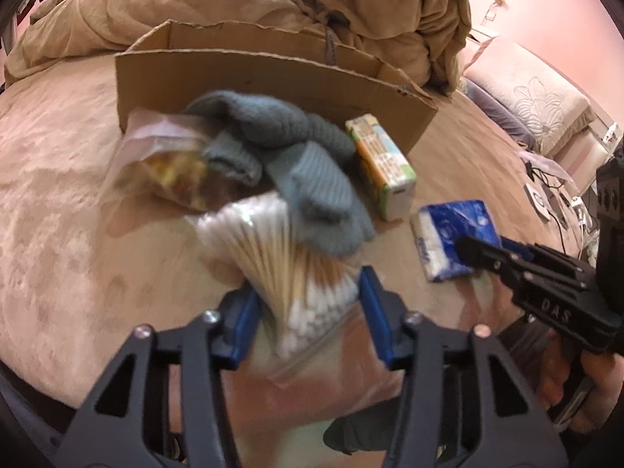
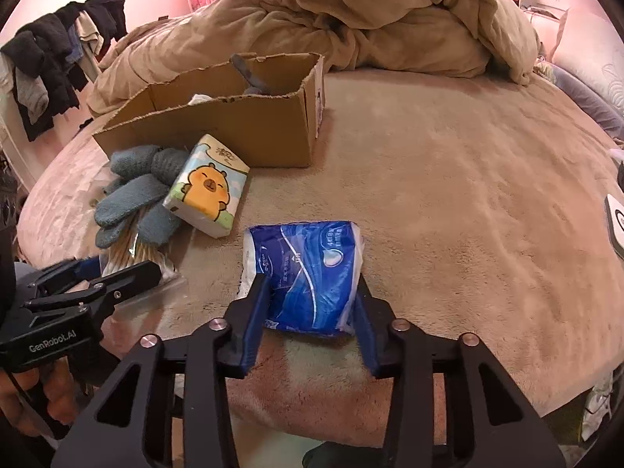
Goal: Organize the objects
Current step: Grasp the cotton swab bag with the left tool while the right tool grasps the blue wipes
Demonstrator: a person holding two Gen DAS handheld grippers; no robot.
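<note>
My left gripper [image 1: 308, 292] is shut on a clear bag of cotton swabs [image 1: 280, 257], also seen in the right wrist view [image 2: 132, 253]. My right gripper [image 2: 312, 296] is shut on a blue tissue pack [image 2: 308, 269], which rests on the bed; it also shows in the left wrist view [image 1: 452, 234]. Grey-blue gloves [image 1: 296, 163] [image 2: 132, 199], a capybara tissue pack [image 2: 206, 191] [image 1: 382, 167] and a clear bag of yellowish items [image 1: 167, 163] lie in front of an open cardboard box [image 2: 241, 117] [image 1: 273, 78].
Everything lies on a beige plush bed cover [image 2: 448, 195]. A heaped tan duvet [image 2: 370, 11] rises behind the box. Clothes [image 2: 50, 66] hang at far left. Pillows [image 1: 538, 93] and cables lie at the right.
</note>
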